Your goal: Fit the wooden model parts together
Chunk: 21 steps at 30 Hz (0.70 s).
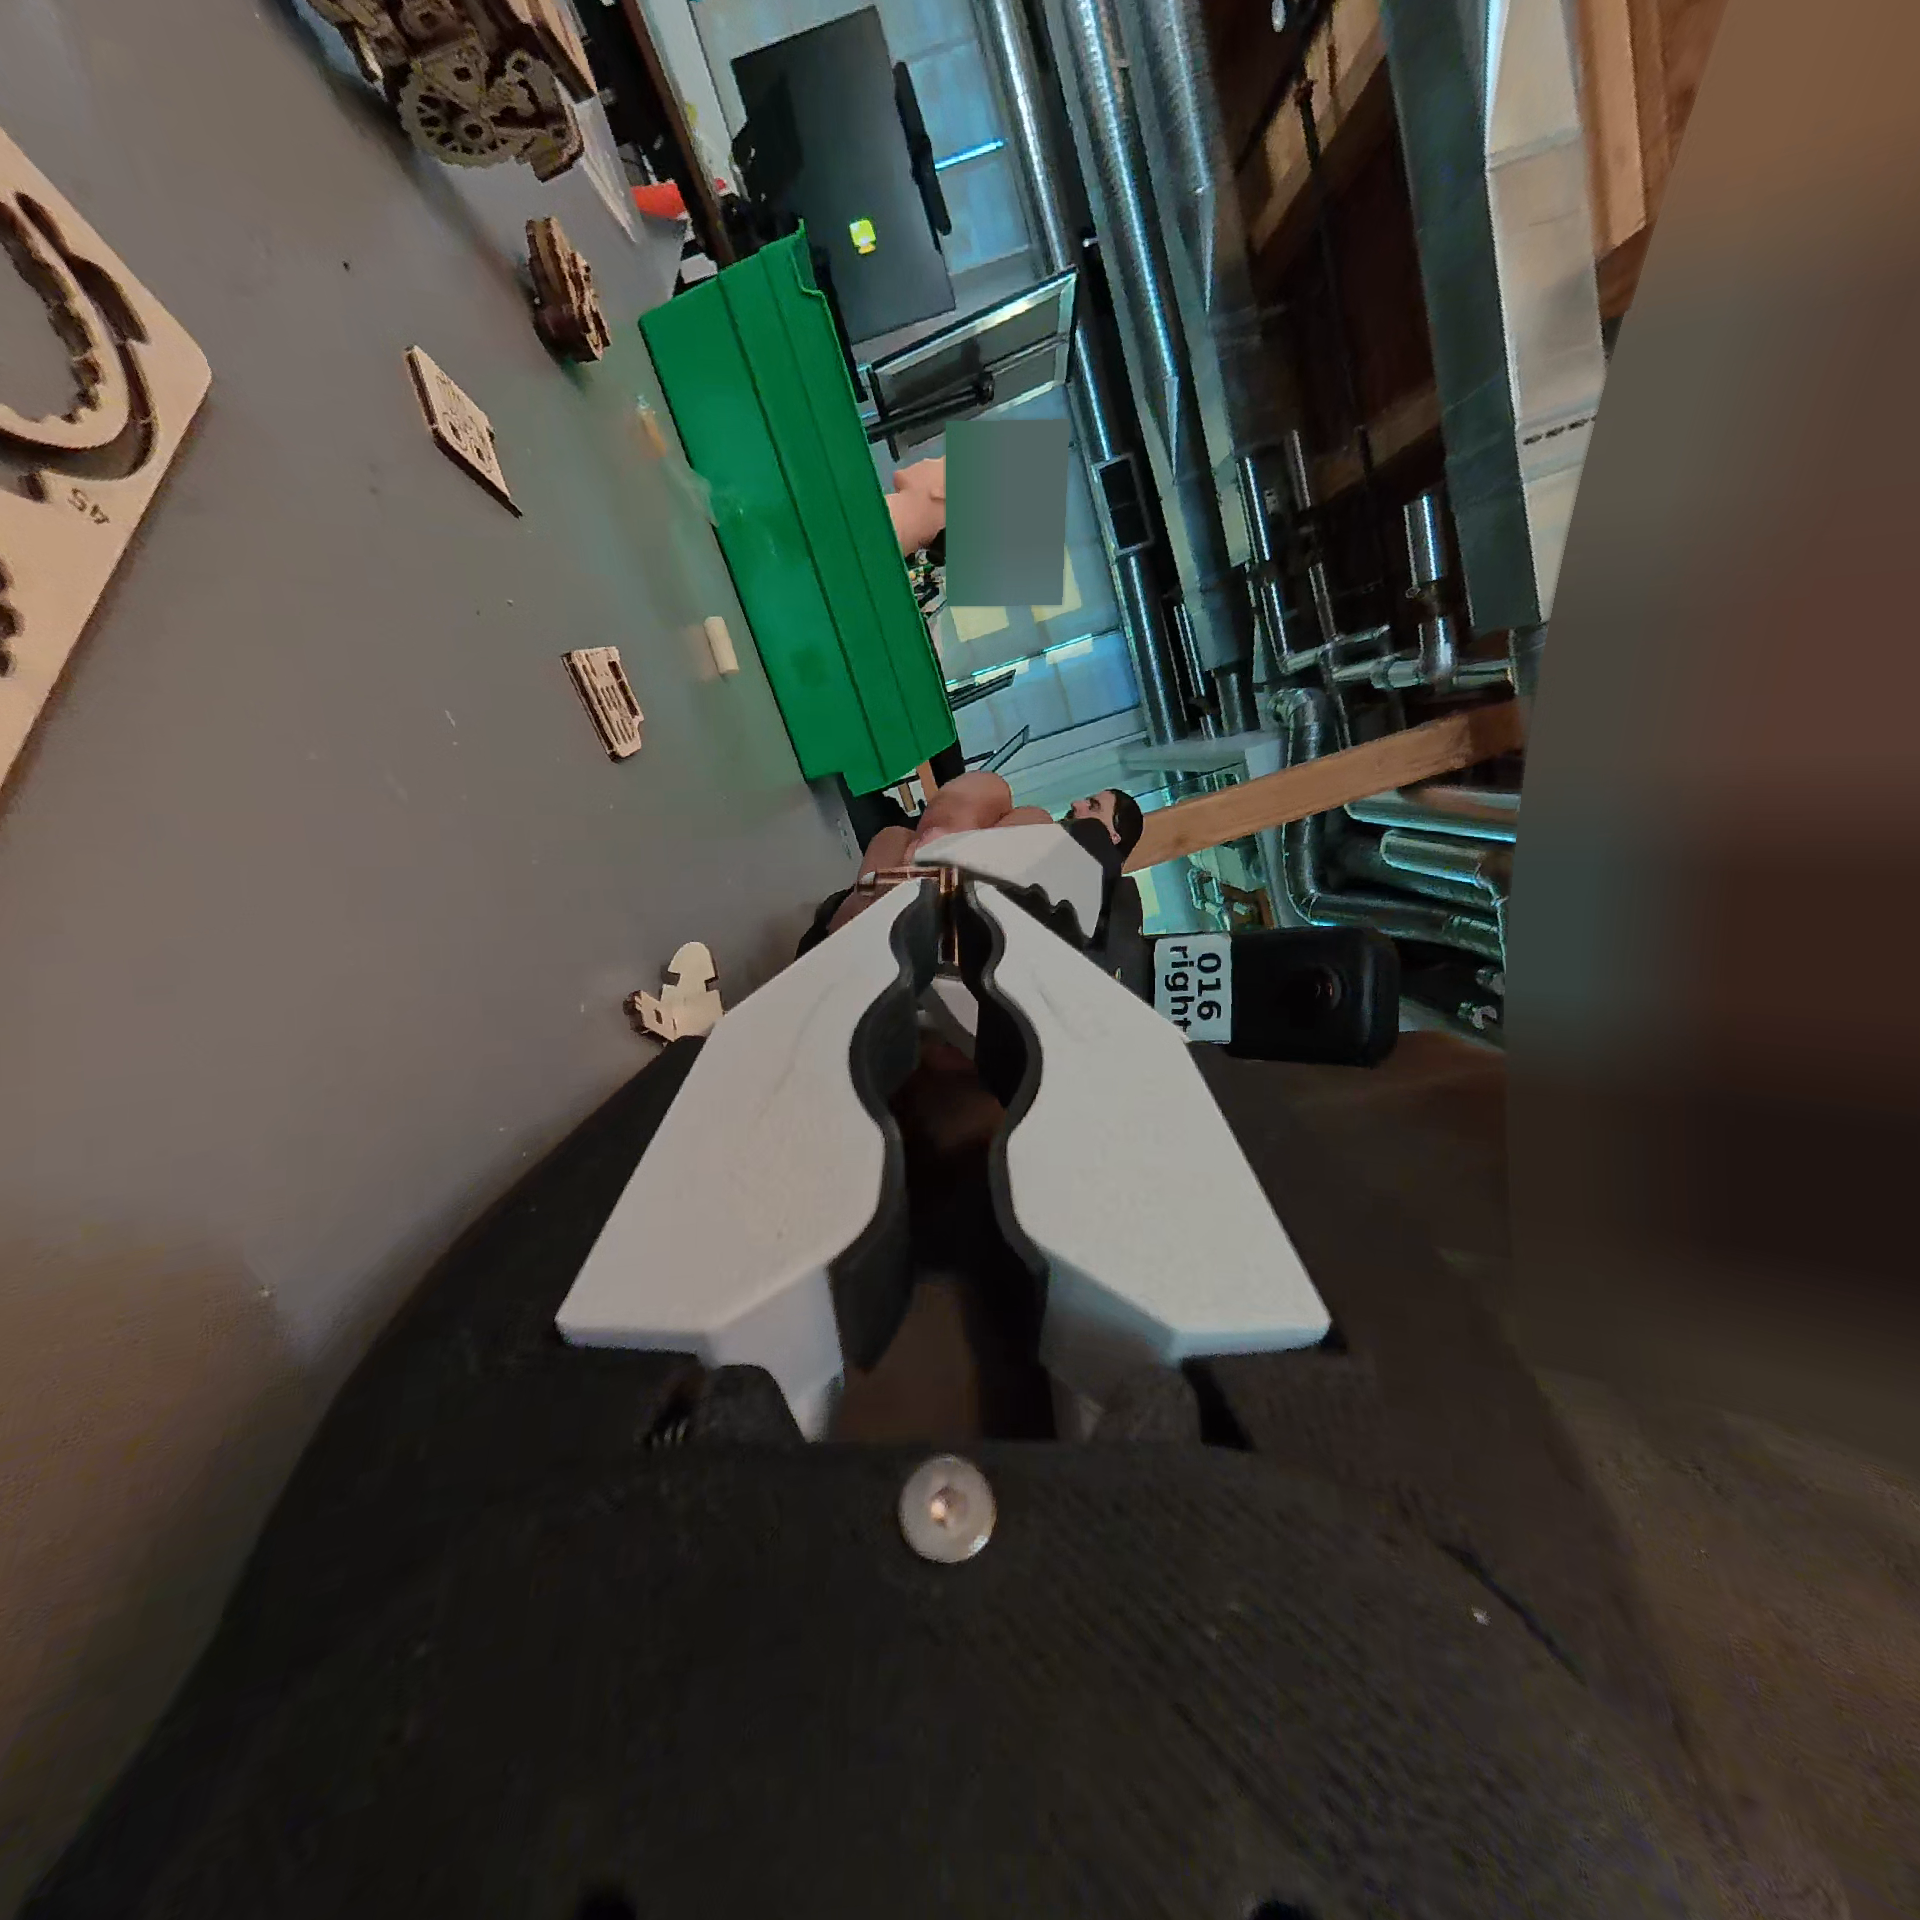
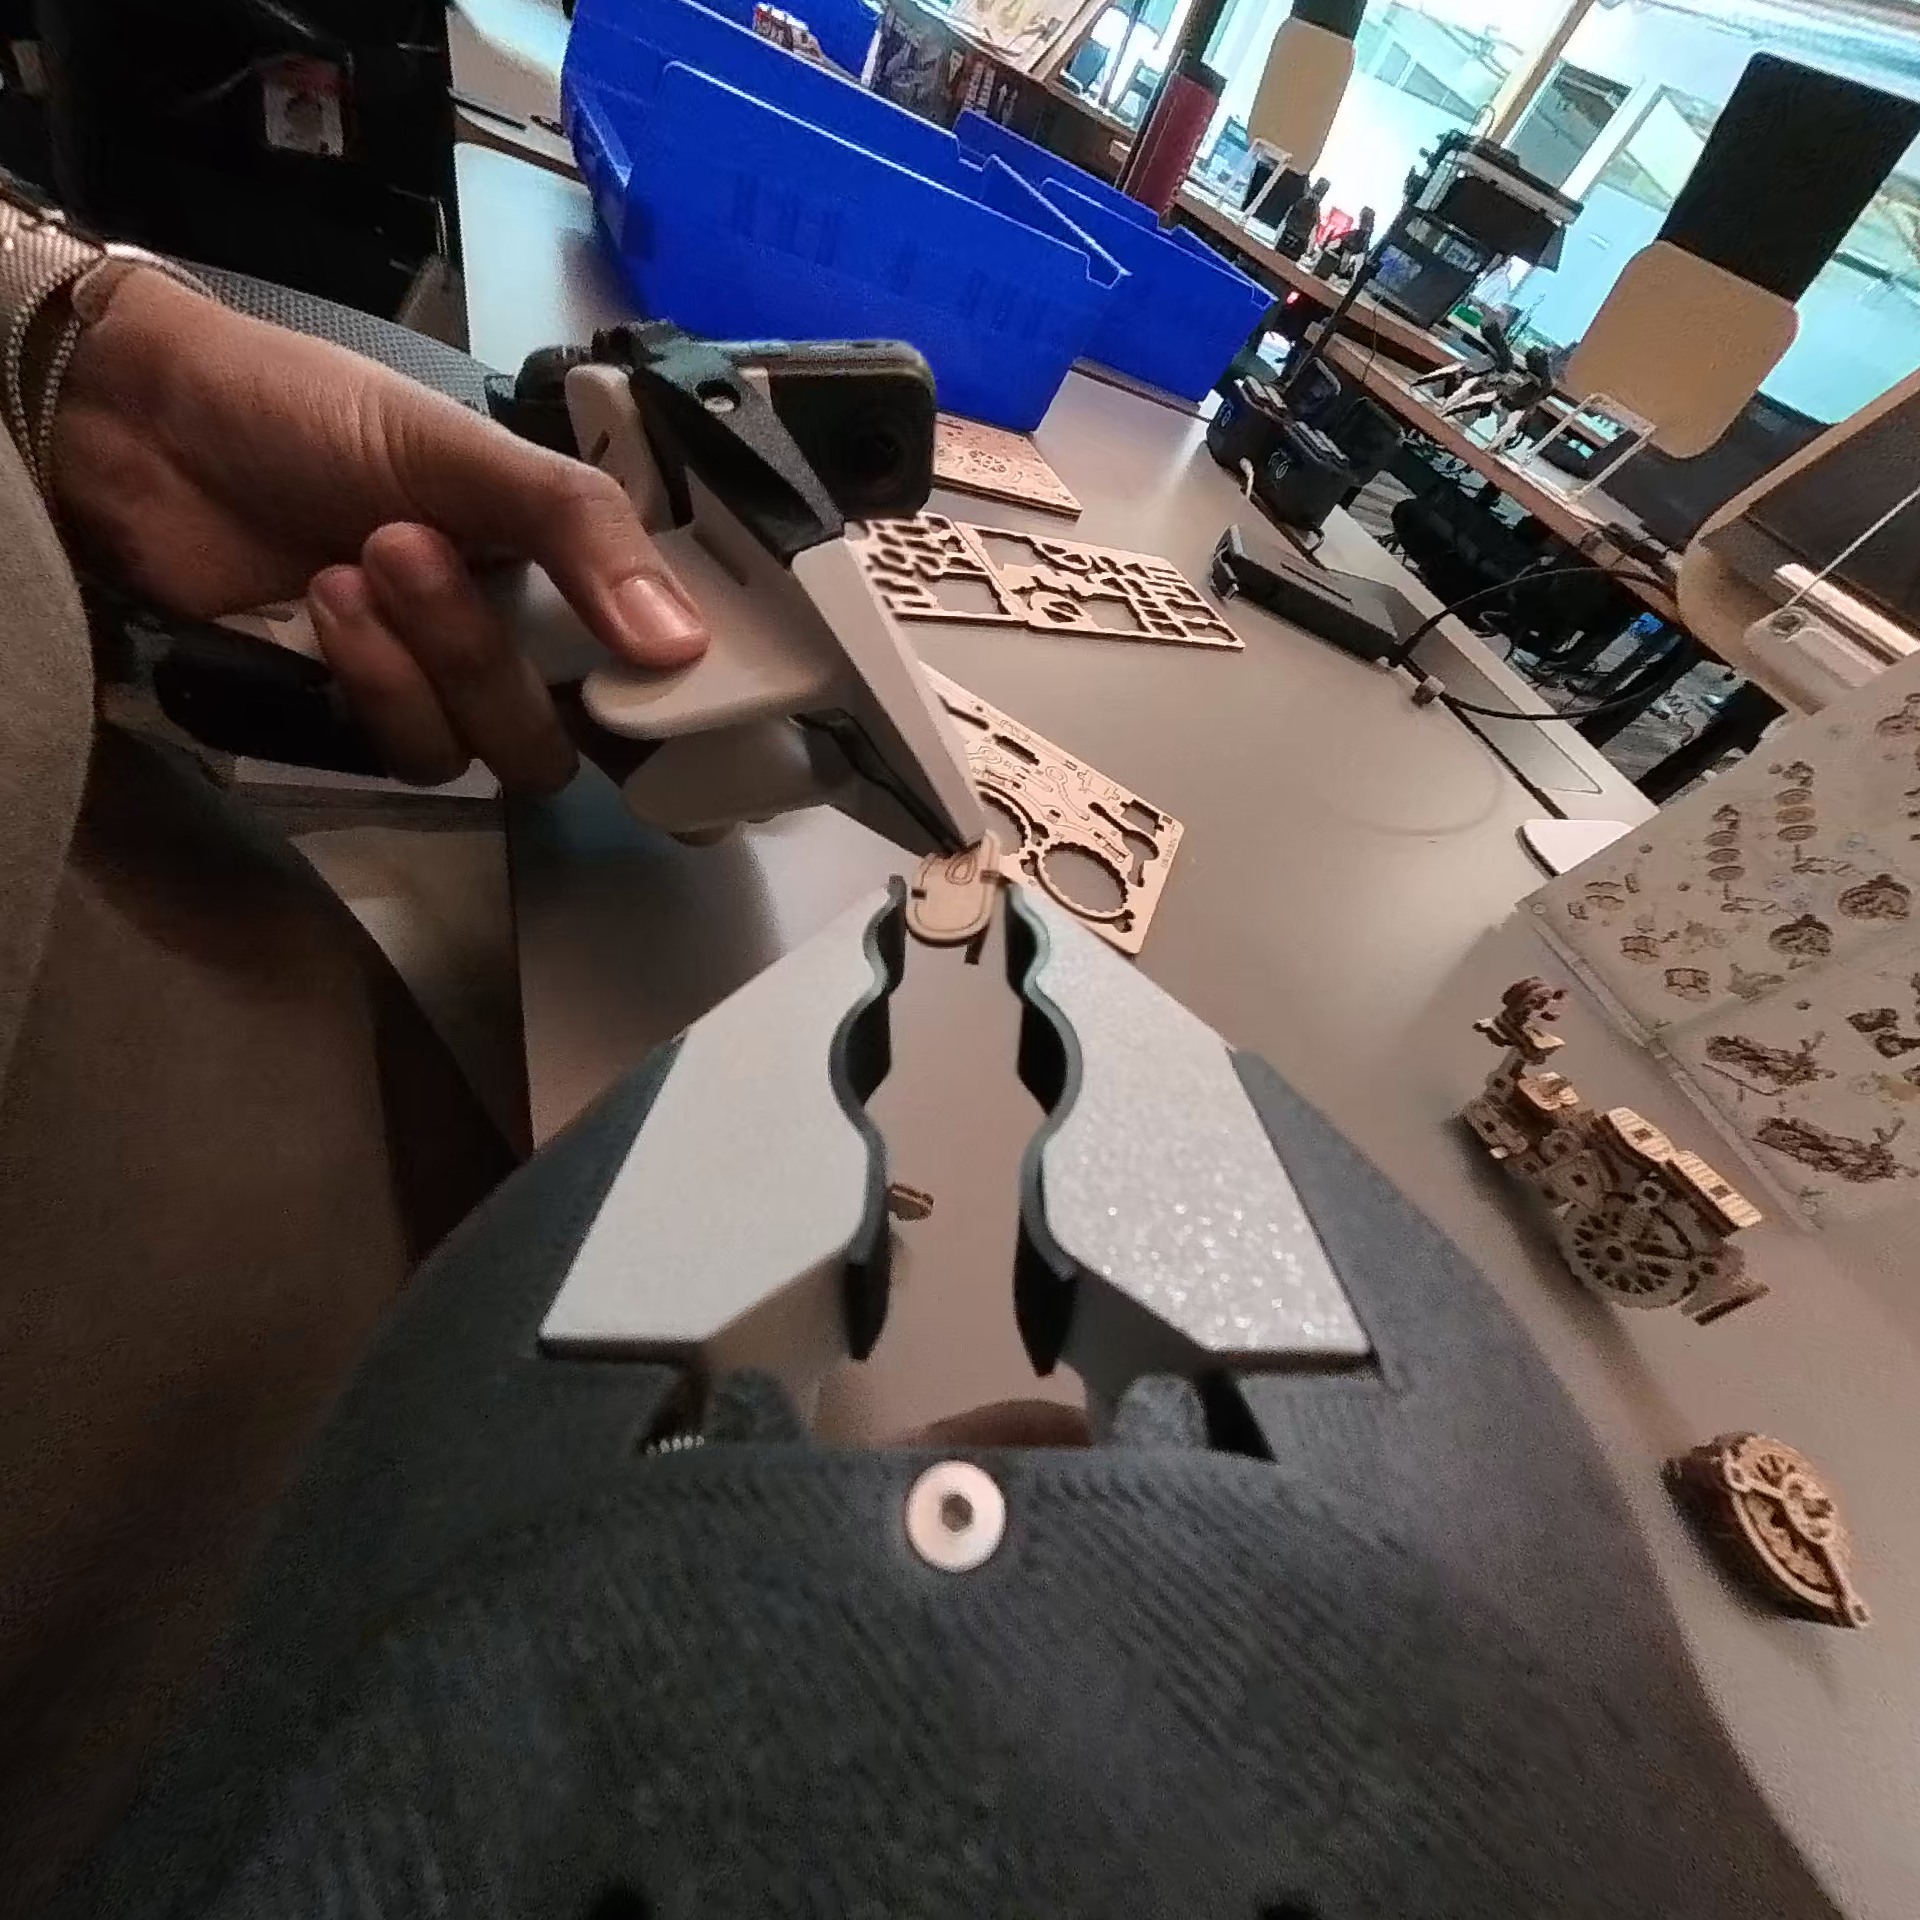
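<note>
Held nearest, the right gripper [image 2: 948, 914] pinched a rounded wooden part [image 2: 951, 902]; the left gripper [image 1: 940, 902] was pressed on a thin piece [image 1: 902, 879]. Parts were met above the tabletop [image 2: 1299, 831], seemingly not yet fully joined.

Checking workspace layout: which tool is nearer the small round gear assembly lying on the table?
Right. The right tool has the gear assembly just beside its body, on its right; the left tool reaches in from the far left side.

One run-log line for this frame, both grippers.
left gripper: shut on thin wooden part | right gripper: shut on rounded wooden piece | parts meet above table | stage: fitting
</note>
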### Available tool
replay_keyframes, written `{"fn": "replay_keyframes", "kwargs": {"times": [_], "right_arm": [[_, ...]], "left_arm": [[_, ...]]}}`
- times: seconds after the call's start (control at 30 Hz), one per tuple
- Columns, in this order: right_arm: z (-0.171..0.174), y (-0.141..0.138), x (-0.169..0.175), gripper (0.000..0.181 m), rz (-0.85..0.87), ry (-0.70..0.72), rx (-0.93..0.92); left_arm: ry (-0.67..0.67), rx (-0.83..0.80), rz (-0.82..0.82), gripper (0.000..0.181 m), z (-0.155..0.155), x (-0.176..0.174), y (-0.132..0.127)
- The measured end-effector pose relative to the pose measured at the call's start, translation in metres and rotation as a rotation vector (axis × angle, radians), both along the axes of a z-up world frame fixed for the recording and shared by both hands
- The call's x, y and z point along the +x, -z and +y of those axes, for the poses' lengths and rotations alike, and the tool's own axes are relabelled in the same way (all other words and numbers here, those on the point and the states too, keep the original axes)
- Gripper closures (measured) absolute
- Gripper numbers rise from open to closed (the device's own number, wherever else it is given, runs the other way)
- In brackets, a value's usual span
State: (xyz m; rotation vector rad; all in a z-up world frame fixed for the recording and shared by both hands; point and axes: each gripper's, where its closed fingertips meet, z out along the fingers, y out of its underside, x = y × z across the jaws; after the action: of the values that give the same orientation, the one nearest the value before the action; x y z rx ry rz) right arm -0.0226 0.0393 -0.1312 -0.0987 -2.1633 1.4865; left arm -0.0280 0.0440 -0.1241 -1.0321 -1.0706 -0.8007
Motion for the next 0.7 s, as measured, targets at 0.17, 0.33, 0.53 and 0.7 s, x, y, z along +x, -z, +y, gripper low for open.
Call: {"fn": "replay_keyframes", "kwargs": {"times": [0.17,0.33,0.53,0.7], "right_arm": [[0.0017,-0.0025,0.0009,0.163,-0.047,-0.02,-0.034],[0.0012,-0.002,0.0021,0.167,-0.036,-0.027,-0.024],[0.001,-0.0007,0.002,0.167,-0.037,-0.031,-0.019],[0.0008,-0.0002,0.0021,0.167,-0.042,-0.033,-0.019]], "left_arm": [[0.001,0.004,-0.005,0.181,-0.0004,-0.0005,0.0007],[-0.002,0.001,-0.004,0.181,-0.0002,-0.0008,0.001],[0.003,-0.002,-0.007,0.181,-0.0001,-0.0005,0.0021],[0.004,-0.003,-0.007,0.181,0.0001,0.0,0.0023]]}}
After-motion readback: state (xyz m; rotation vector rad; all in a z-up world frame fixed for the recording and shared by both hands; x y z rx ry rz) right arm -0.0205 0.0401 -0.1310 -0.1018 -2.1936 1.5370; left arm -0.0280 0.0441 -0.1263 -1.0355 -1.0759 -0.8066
